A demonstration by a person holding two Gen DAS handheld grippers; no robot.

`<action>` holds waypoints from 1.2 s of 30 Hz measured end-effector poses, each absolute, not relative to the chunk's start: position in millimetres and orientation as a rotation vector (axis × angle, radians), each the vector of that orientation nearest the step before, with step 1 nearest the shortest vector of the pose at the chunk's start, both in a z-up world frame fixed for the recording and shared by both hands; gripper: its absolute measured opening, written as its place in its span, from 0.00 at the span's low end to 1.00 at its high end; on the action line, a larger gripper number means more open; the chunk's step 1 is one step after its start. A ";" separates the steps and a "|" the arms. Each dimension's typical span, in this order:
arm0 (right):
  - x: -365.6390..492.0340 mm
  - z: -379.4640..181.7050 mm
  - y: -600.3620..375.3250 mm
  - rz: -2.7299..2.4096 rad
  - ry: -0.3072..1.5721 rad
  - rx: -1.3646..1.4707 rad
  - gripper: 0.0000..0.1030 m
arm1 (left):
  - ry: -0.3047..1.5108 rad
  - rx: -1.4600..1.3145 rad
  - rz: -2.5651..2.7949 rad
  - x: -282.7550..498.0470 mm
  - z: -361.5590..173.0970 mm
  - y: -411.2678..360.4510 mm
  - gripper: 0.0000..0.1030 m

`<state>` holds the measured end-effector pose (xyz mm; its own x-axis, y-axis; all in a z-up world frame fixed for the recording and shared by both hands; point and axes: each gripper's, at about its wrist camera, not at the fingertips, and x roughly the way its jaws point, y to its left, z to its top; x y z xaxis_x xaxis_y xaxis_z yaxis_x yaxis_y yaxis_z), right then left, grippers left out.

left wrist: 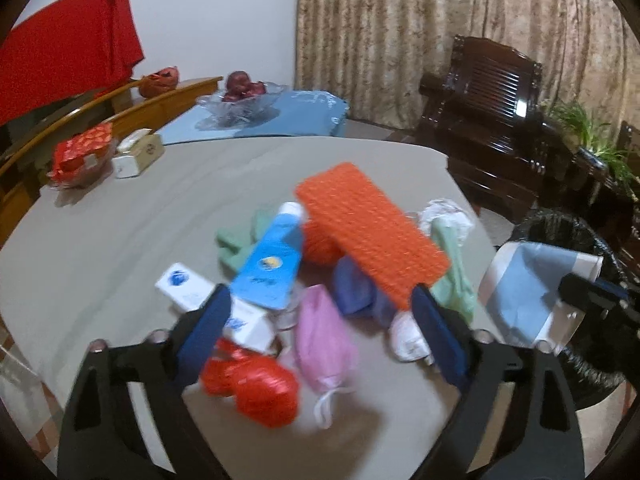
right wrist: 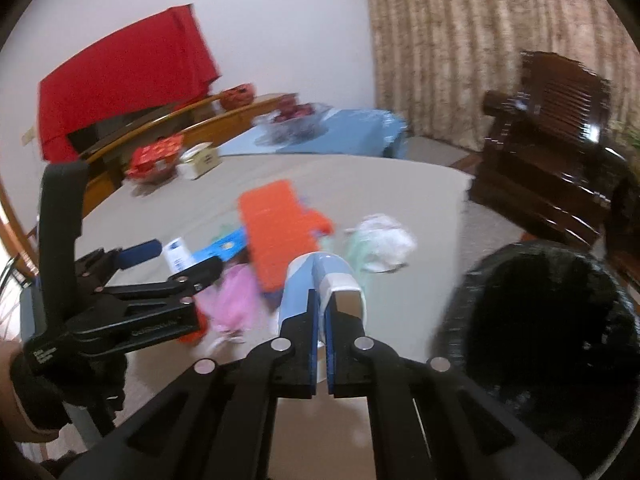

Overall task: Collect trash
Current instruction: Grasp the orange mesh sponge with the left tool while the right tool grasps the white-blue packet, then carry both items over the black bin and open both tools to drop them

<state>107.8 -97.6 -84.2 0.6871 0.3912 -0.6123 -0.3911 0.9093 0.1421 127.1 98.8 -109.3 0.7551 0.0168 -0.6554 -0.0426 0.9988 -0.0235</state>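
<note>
Matt grey cloth on table [left wrist: 120, 216], glossy dark wooden chair [left wrist: 492, 120], glass fruit bowl [left wrist: 240, 106], black plastic bin liner [right wrist: 540, 320].

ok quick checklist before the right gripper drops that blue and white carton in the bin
1. Right gripper shut on the blue and white carton: ok.
2. Black-lined bin open: ok.
3. Carton over the bin mouth: not ok; the bin lies to its right.
4. Left gripper out of the way, open over the trash pile: ok.
5. Space left in the bin: cannot tell, the inside is dark.
6. Table finished: not ok; the orange mat and pink bag remain.
</note>
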 end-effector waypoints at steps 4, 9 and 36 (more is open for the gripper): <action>125.7 -83.4 -114.0 0.375 0.677 -0.016 0.03 | 0.736 -0.049 -0.008 145.6 -115.1 81.8 0.76; 142.8 -88.4 -123.8 0.361 0.675 -0.004 0.03 | 0.778 -0.047 -0.014 167.2 -127.3 70.0 0.70; 94.6 -68.8 -241.4 0.094 0.633 0.056 0.03 | 0.704 -0.041 -0.380 135.6 -73.7 -47.1 0.10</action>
